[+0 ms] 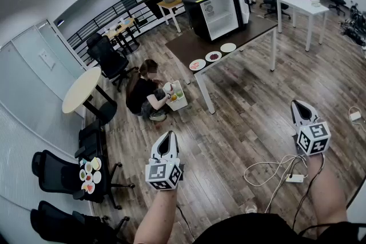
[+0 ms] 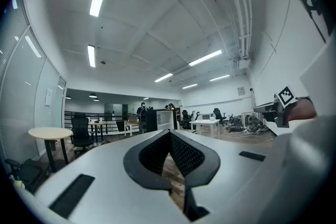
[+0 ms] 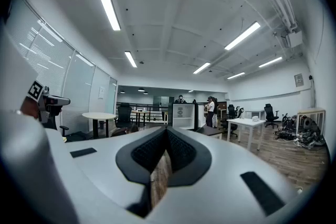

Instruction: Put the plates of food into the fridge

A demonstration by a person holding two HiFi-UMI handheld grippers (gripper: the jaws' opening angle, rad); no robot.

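Work not yet begun: our left gripper (image 1: 167, 138) and right gripper (image 1: 297, 104), fingers together and empty, stand far from three plates (image 1: 213, 56) on the desk (image 1: 246, 36), upper centre, beside the open fridge (image 1: 219, 14).

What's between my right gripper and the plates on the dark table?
Only bare wood floor separates right gripper from the plates, seen in the head view.

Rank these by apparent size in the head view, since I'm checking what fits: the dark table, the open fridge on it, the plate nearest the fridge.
1. dark table
2. fridge
3. plate, by far the smallest
All stand together, so distance hardly skews this.
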